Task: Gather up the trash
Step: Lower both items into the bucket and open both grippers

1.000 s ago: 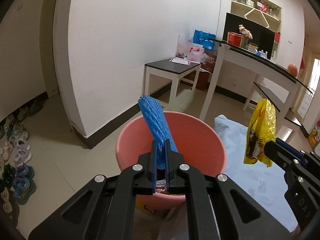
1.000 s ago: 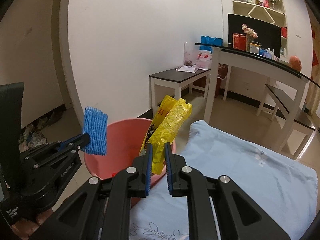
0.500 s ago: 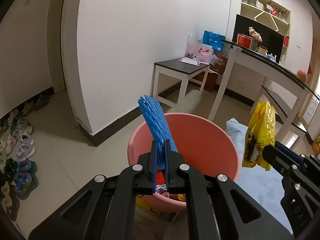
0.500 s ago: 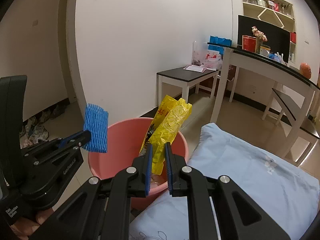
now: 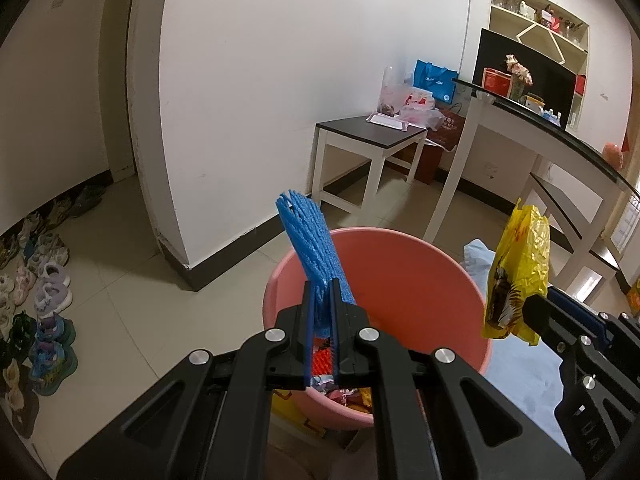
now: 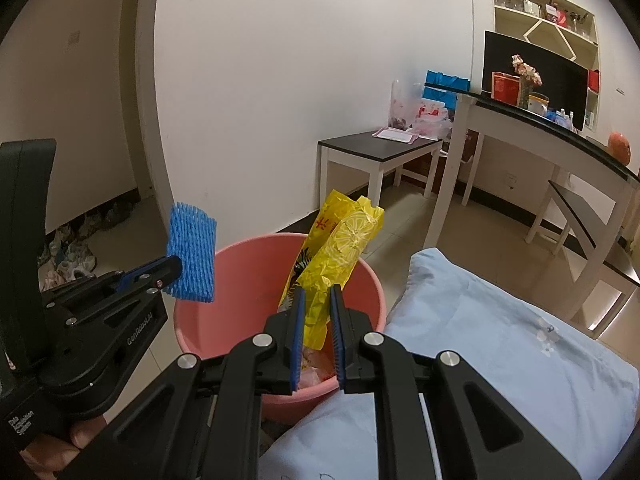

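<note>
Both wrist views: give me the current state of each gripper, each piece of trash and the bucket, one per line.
Left gripper: shut on the blue foam net.
Blue foam net: held upright over the bucket.
Right gripper: shut on the yellow snack bag.
Yellow snack bag: crumpled, held above the bucket's rim.
Pink bucket: open-topped, standing on the floor, some trash at the bottom.

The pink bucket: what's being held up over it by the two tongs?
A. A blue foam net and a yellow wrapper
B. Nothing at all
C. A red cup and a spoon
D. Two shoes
A. The left tongs pinch a blue foam net and the right tongs pinch a yellow wrapper, both above the pink bucket, which already has some trash inside.
</note>
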